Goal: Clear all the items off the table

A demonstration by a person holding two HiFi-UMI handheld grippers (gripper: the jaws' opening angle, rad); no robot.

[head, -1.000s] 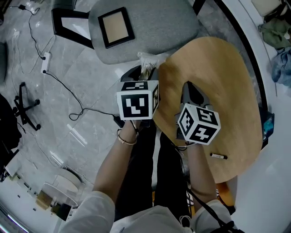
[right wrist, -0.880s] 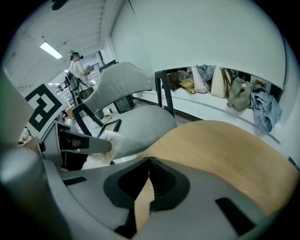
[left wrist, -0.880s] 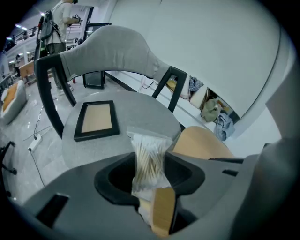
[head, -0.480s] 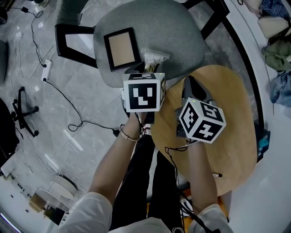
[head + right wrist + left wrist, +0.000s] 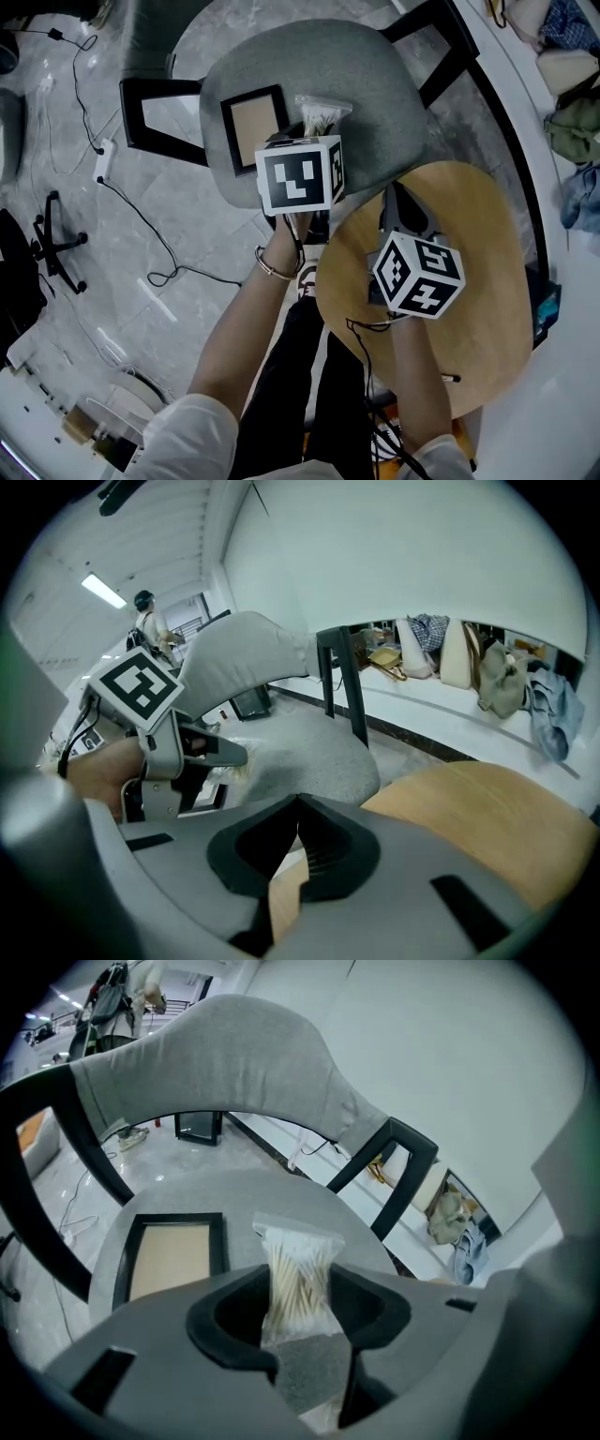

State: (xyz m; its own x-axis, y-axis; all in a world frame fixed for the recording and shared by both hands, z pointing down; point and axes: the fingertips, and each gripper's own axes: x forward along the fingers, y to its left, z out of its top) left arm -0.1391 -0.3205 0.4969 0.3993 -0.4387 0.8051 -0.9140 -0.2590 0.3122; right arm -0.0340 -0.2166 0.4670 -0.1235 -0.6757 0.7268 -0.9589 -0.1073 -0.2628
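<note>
Plastic bag of cotton swabs (image 5: pixel 298 1274) sat pinched between the jaws of the left gripper (image 5: pixel 300 1312), the pads closed on its lower part while the sealed top stuck out past the tips. In the head view the bag showed at upper centre of the frame, over the grey chair seat (image 5: pixel 375 103) and not on the table. Just left of it on that seat lay a black picture frame (image 5: pixel 255 127), flat, with its tan panel facing up.

Lower and to the right of centre, the right gripper (image 5: pixel 298 808) hung over the round wooden table (image 5: pixel 487 272). Its jaws were pressed together at the tips with nothing between them; only the tabletop showed through the slit behind the tips. A pen (image 5: pixel 450 378) lay on the table near its lower edge, apart from both grippers.

A bracelet (image 5: pixel 273 269) circled the wrist behind the left gripper. Dark cables (image 5: pixel 141 220) trailed across the pale tiled floor at the left of the frame.
</note>
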